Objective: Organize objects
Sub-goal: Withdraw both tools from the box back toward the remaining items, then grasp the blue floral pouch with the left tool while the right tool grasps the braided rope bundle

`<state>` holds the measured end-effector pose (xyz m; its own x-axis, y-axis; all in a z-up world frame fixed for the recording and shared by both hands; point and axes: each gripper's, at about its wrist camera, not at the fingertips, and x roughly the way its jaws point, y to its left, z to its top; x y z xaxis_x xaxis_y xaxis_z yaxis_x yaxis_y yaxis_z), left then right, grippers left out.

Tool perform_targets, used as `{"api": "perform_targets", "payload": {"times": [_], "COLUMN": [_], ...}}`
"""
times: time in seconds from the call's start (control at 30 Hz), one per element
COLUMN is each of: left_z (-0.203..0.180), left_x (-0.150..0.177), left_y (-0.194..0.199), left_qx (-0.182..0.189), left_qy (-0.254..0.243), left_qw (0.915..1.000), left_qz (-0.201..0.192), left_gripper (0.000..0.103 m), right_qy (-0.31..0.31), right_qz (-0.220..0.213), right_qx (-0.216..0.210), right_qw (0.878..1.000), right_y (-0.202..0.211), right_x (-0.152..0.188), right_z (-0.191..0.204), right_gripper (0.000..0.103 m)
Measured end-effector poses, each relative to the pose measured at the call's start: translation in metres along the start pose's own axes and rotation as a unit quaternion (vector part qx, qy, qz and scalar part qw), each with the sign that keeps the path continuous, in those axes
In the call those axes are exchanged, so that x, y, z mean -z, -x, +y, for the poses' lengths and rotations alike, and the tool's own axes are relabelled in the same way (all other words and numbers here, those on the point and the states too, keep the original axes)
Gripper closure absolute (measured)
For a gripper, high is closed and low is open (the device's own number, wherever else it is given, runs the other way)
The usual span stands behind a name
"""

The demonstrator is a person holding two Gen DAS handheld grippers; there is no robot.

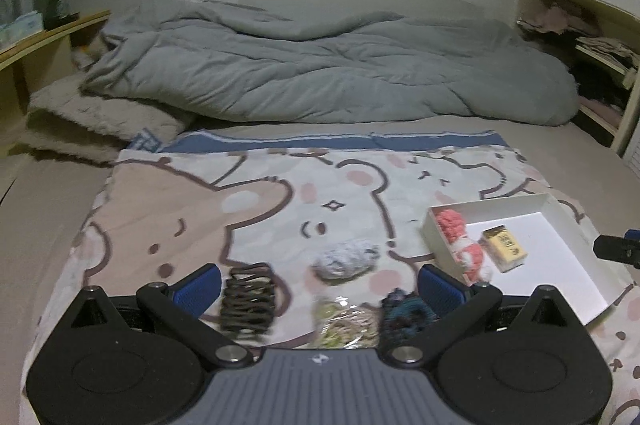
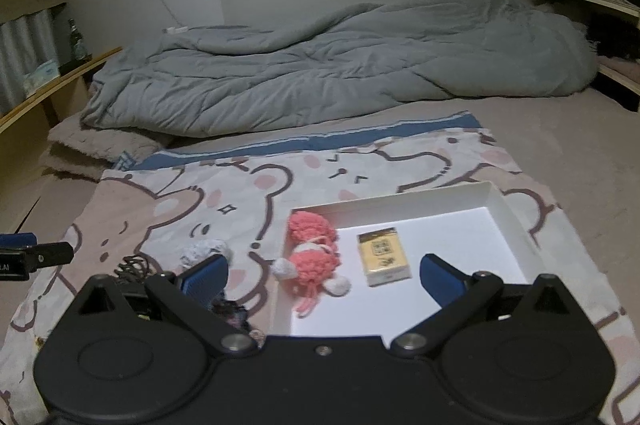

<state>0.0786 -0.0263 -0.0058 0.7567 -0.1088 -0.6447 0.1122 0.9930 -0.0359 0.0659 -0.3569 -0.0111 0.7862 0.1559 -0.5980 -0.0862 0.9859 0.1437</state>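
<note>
A white shallow box (image 1: 560, 221) (image 2: 500, 201) lies on a bear-print cloth (image 1: 192, 209) (image 2: 168, 209). Inside it are a pink knitted doll (image 1: 460, 241) (image 2: 312, 245) and a small yellow carton (image 1: 505, 249) (image 2: 384, 257). On the cloth, loose, lie a dark claw hair clip (image 1: 248, 299) (image 2: 132, 265), a grey-white knitted ball (image 1: 344, 259) (image 2: 204, 251), a clear packet with greenish contents (image 1: 346, 323) and a dark blue-black scrunchie (image 1: 404, 313) (image 2: 230, 313). My left gripper (image 1: 318, 285) hangs open over the loose items. My right gripper (image 2: 324, 275) hangs open above the box, holding nothing.
A rumpled grey duvet (image 1: 320, 65) (image 2: 340, 65) fills the back of the bed. Wooden shelves stand at the left (image 1: 48, 37) with a bottle (image 1: 56, 1), and at the right (image 1: 600, 57) with clothes. A beige fluffy blanket (image 1: 96, 125) lies left of the cloth.
</note>
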Motion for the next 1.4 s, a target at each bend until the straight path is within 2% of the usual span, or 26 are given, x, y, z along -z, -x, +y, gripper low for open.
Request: {"api": "perform_targets", "payload": {"times": [0.5,0.77,0.9,1.1,1.2,1.4], "left_z": [0.071,0.099,0.112,0.125,0.134,0.148], "left_x": [0.017,0.029,0.036,0.05,0.058,0.075], "left_y": [0.027,0.029,0.03,0.026,0.02,0.008], "left_qx": [-0.054,-0.078,-0.075,-0.078,-0.072,-0.02], "left_qy": [0.017,0.039,0.04,-0.005,-0.028,-0.074], "left_qw": [0.9983,0.9962,0.9964,0.9968,0.9966,0.9963], "left_qz": [-0.016,0.0,0.004,0.018,0.029,0.039], "left_gripper": [0.0,0.0,0.0,0.0,0.0,0.0], "right_qy": [0.067,0.099,0.106,0.113,0.127,0.158], "right_qz": [0.013,0.026,0.033,0.057,0.055,0.081], "right_qx": [-0.047,-0.063,-0.073,-0.1,-0.111,-0.119], "right_qw": [0.997,0.993,0.991,0.987,0.984,0.977], "right_y": [-0.02,-0.028,-0.032,-0.041,-0.044,-0.053], "right_x": [0.005,0.012,0.016,0.025,0.032,0.044], "right_z": [0.064,0.086,0.094,0.107,0.114,0.124], "right_gripper": [0.0,0.0,0.0,0.0,0.0,0.0]}}
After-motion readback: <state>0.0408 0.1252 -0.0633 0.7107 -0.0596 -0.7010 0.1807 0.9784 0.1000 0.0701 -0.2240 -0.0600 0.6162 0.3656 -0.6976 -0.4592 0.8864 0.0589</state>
